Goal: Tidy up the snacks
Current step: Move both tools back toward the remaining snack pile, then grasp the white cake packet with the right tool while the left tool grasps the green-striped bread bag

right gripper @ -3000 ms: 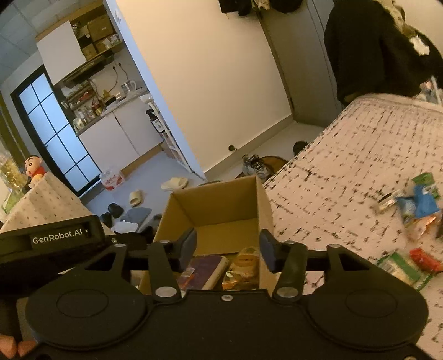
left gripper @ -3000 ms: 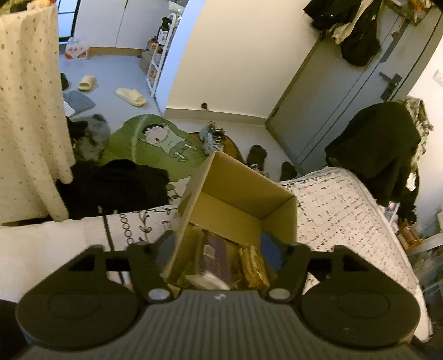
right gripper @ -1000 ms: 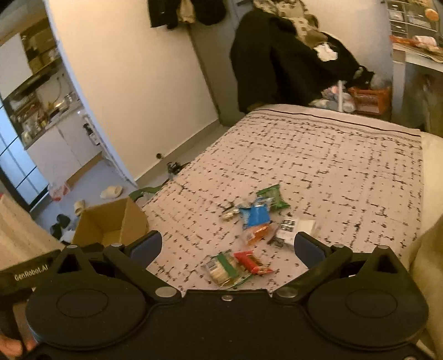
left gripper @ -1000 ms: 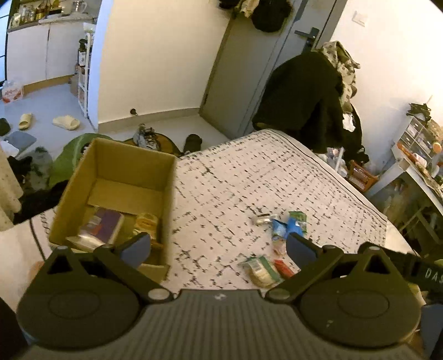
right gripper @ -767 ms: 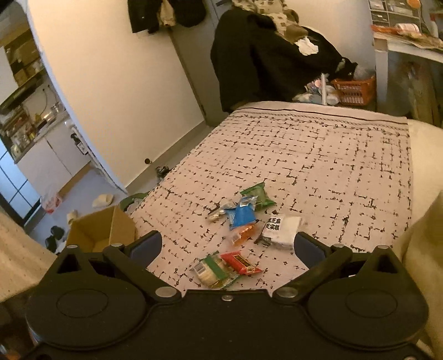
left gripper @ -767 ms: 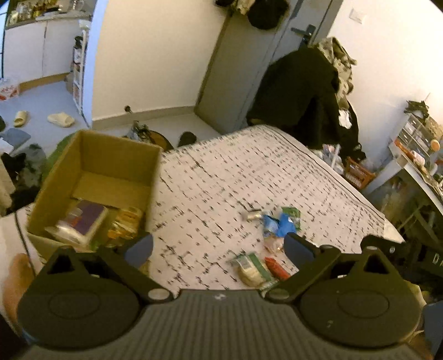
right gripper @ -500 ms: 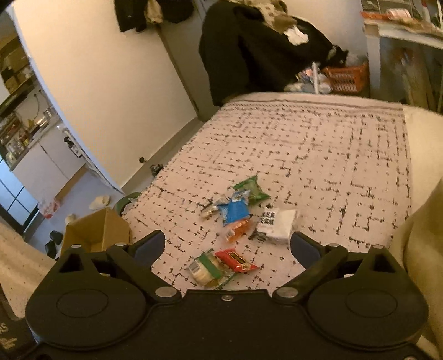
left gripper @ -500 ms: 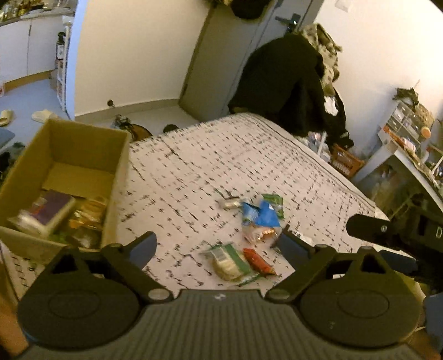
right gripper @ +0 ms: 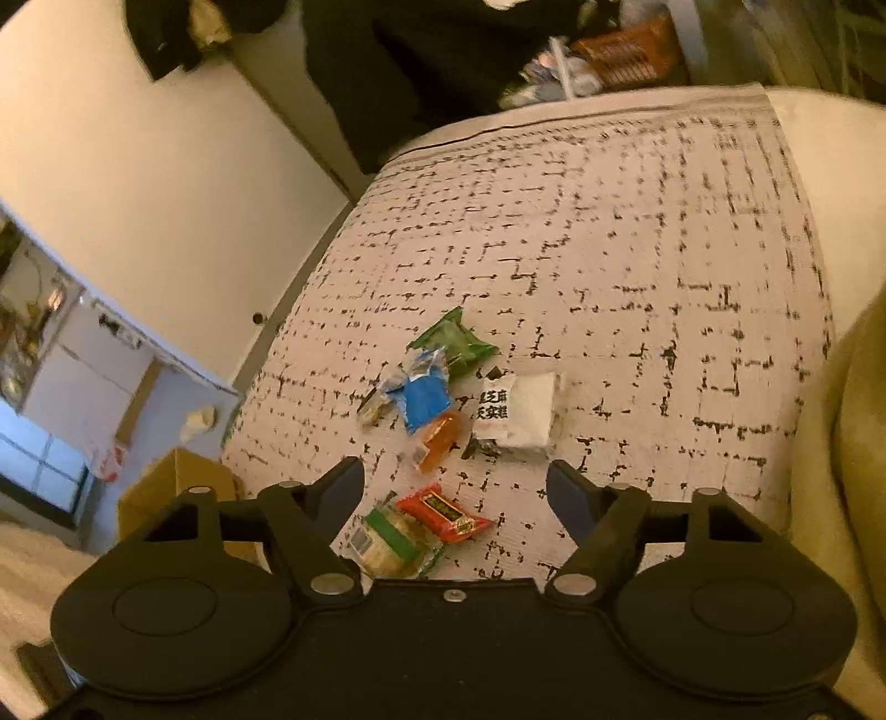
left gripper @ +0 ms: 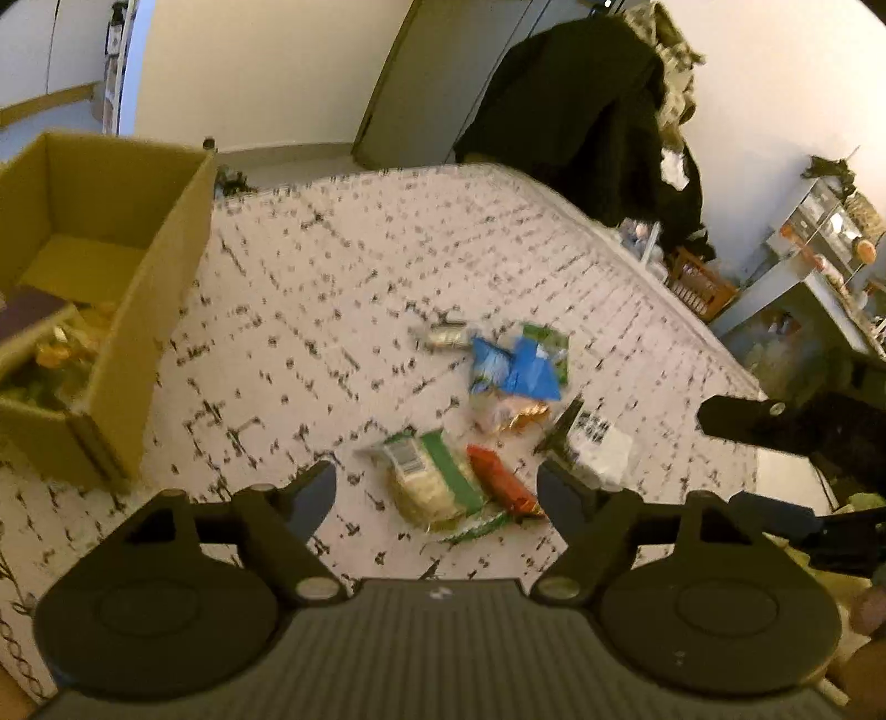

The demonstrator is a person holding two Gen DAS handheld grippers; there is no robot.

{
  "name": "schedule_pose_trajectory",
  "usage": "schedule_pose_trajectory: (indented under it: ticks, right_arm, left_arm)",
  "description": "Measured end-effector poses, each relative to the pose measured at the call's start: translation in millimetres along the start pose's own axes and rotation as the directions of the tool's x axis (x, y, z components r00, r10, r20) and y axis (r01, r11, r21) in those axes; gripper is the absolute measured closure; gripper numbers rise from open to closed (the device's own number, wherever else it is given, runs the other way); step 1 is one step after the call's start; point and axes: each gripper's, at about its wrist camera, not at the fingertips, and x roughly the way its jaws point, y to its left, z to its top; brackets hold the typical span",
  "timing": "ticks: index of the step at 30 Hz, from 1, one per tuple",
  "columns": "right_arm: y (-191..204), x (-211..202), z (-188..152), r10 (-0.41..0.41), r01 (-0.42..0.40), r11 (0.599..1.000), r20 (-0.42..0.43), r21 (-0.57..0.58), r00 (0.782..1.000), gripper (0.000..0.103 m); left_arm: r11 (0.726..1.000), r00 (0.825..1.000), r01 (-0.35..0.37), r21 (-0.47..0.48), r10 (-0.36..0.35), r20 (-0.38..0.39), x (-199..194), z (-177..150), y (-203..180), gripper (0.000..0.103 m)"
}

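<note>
Several snack packets lie on the patterned bed cover point(left gripper: 343, 277): a green-and-white pack point(left gripper: 429, 479), a red bar point(left gripper: 501, 482), a blue pack point(left gripper: 518, 368), an orange one point(right gripper: 440, 437), a green one point(right gripper: 457, 340) and a white pack point(right gripper: 518, 410). My left gripper point(left gripper: 440, 493) hovers over the green-and-white pack, jaws closing, pads clear of it. My right gripper point(right gripper: 457, 487) hangs above the red bar point(right gripper: 443, 512), jaws closing, nothing pressed. A cardboard box point(left gripper: 138, 288) with snacks inside stands at the left.
Dark coats point(left gripper: 581, 111) hang by the door beyond the bed. A shelf unit point(left gripper: 819, 243) and an orange basket point(right gripper: 626, 50) stand past the bed's far side. A cream blanket point(right gripper: 841, 387) lies at the right. The other gripper's arm point(left gripper: 775, 426) shows at the right of the left wrist view.
Both grippers came down from the box toward the snack pile, and their jaws have narrowed. The right view has rolled, and the packets now look larger and closer.
</note>
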Motion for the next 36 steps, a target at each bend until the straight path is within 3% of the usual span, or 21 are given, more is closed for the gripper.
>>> schedule_pose_trajectory:
  ticks: [8,15,21,23,26,34,36]
  right_arm:
    - [-4.7,25.8,9.7,-0.052,0.052,0.999,-0.040,0.009,0.998,0.033]
    - [-11.6,62.0,16.7,-0.094,0.100,0.993,-0.083,0.067,0.992,0.032]
    - [-5.6,98.3,14.2,-0.200,0.201,0.980,-0.127,-0.008,0.971,0.032]
    - [-1.5,103.9,16.1,-0.223,0.220,0.975,-0.119,-0.042,0.968,0.031]
    - [3.4,111.7,22.8,-0.230,0.224,0.972,-0.107,-0.069,0.967,0.031]
    - [9.0,124.9,21.5,-0.306,0.289,0.942,-0.087,-0.170,0.948,0.031]
    - [12.2,127.0,19.6,-0.327,0.306,0.931,-0.081,-0.200,0.942,0.039]
  left_arm:
    - [0.999,0.999,-0.002,-0.037,0.000,-0.052,33.5,2.1,11.9,0.039]
    - [0.996,0.991,0.016,-0.089,-0.027,-0.131,68.6,8.2,8.5,0.040]
    - [0.997,0.988,-0.054,-0.048,0.046,-0.151,83.1,11.5,-3.5,0.040]
    - [0.996,0.984,-0.077,-0.038,0.070,-0.163,84.8,14.9,-3.2,0.050]
    - [0.996,0.979,-0.069,-0.052,0.058,-0.195,86.3,22.5,3.5,0.057]
    - [0.991,0.977,-0.111,-0.078,0.094,-0.189,72.9,28.1,26.5,0.057]
    - [0.988,0.978,-0.115,-0.099,0.095,-0.187,66.1,30.4,32.5,0.057]
